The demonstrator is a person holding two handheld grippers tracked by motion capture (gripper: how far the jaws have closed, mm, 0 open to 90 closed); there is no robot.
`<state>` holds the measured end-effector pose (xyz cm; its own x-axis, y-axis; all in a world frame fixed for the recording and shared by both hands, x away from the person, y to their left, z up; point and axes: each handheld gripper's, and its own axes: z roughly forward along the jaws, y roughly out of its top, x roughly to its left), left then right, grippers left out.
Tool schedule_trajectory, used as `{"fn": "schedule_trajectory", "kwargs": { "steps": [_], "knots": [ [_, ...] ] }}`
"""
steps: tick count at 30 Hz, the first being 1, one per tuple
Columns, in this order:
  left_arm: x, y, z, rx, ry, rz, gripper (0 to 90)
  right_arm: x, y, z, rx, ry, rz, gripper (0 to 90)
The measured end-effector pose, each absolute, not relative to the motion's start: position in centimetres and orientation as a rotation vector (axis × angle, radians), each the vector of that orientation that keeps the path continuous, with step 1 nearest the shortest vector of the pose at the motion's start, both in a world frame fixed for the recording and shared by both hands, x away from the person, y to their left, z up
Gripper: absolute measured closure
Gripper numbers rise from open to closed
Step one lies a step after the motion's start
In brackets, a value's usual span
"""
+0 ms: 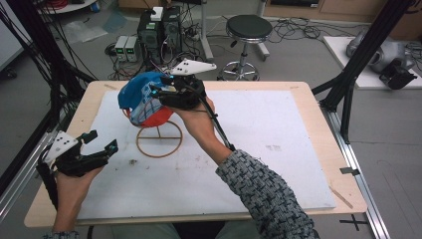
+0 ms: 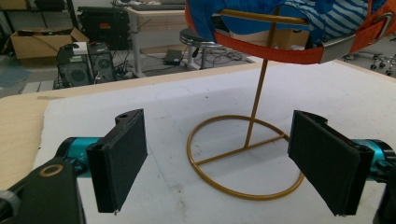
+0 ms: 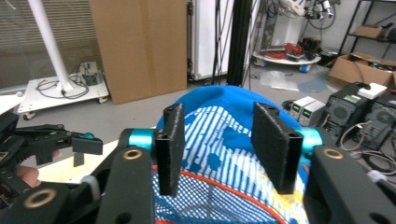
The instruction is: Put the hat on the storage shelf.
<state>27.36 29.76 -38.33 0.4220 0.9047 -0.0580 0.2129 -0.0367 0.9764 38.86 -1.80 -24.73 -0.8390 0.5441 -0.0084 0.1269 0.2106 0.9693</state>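
Across the middle of the high view a white mat (image 1: 278, 149) is covering a pale wooden worktop (image 1: 318, 107); behind it, in the upper part, a round black stool (image 1: 248, 27) and computer towers (image 1: 159, 31) are standing on a grey floor among cables. Left of centre a blue, striped and orange cap (image 1: 144, 99) is sitting on a golden wire stand (image 1: 159, 139). The right claw (image 1: 158, 90) is hovering over the cap's top, jaws apart, not pressing it. At lower left the left claw (image 1: 102, 142) is gaping open, empty.
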Motion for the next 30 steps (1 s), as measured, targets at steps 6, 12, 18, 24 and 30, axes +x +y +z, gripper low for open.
{"fn": "schedule_trajectory", "kwargs": {
  "steps": [6, 12, 18, 24, 30],
  "knots": [
    [27.3, 29.7, -38.3, 1.529, 1.029, 0.756, 19.8, 38.8, -3.2, -24.4, 0.659, 2.097, 1.662, 45.8],
    [27.4, 29.7, -38.4, 1.536, 1.030, 0.759, 19.8, 38.9, -5.8, -24.4, 0.722, 2.047, 1.660, 43.1],
    [27.4, 29.6, -38.5, 1.540, 1.030, 0.756, 19.8, 39.3, -9.2, -24.6, 0.800, 1.984, 1.642, 38.4],
    [27.5, 29.6, -38.6, 1.537, 1.035, 0.755, 19.8, 39.3, -13.2, -25.1, 0.898, 1.899, 1.603, 31.3],
    [27.7, 29.4, -38.8, 1.547, 1.034, 0.749, 19.8, 38.7, -17.5, -25.8, 0.996, 1.806, 1.588, 28.0]
  ]
}}
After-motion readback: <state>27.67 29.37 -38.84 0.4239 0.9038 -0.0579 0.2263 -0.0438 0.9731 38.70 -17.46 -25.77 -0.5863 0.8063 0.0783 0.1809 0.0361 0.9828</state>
